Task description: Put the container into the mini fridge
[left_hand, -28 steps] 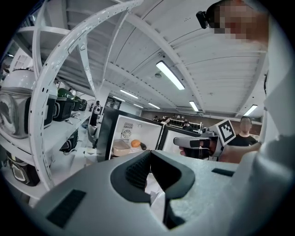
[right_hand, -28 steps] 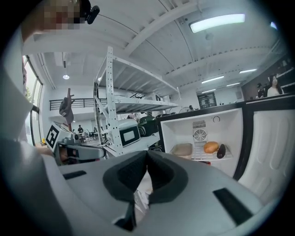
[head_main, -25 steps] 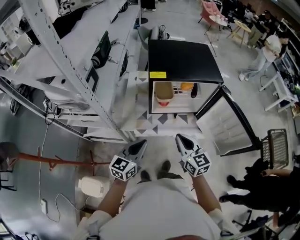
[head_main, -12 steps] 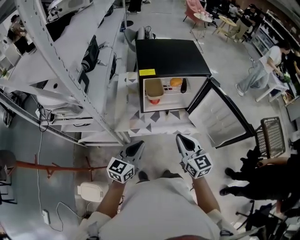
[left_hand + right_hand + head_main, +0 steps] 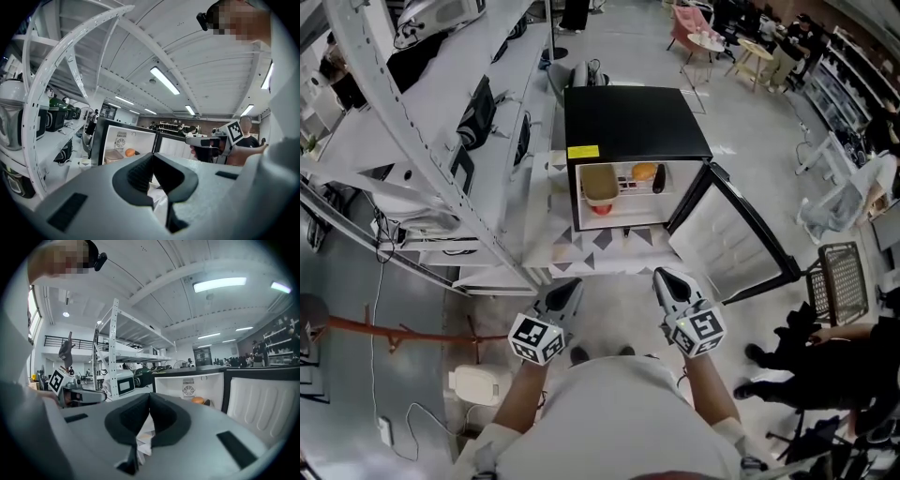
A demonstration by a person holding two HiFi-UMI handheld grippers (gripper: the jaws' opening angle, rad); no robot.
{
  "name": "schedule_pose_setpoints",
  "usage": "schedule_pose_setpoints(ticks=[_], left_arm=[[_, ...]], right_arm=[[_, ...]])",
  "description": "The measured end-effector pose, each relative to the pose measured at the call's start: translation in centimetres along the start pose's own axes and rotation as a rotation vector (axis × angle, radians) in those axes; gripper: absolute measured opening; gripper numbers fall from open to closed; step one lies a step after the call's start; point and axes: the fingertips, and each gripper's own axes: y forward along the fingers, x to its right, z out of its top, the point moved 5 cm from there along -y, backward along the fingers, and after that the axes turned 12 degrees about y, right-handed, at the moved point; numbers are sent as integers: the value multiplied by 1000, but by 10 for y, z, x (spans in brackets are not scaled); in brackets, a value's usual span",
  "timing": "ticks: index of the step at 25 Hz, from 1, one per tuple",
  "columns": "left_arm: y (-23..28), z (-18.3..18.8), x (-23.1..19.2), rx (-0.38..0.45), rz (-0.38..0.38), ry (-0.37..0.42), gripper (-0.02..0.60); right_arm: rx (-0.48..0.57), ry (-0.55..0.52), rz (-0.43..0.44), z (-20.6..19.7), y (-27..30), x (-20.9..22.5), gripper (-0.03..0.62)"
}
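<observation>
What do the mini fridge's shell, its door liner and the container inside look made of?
Mini fridge shell: likely painted metal, matte black, flat top. Door liner: white moulded plastic, ribbed relief. Container: probably plastic, beige over red; too small to confirm.

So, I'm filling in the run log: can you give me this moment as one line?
fridge: door open | container: inside, at left | left claw: shut, empty | right claw: shut, empty

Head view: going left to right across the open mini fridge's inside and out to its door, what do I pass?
First the tan container → orange round item → dark bottle → open fridge door.
</observation>
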Motion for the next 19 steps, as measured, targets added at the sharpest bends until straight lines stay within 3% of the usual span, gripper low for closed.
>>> schedule_pose_setpoints(ticks=[19], left_arm=[[17,3,4,1,5,-2,5]], right_arm=[[3,26,13,2,1,16,6]])
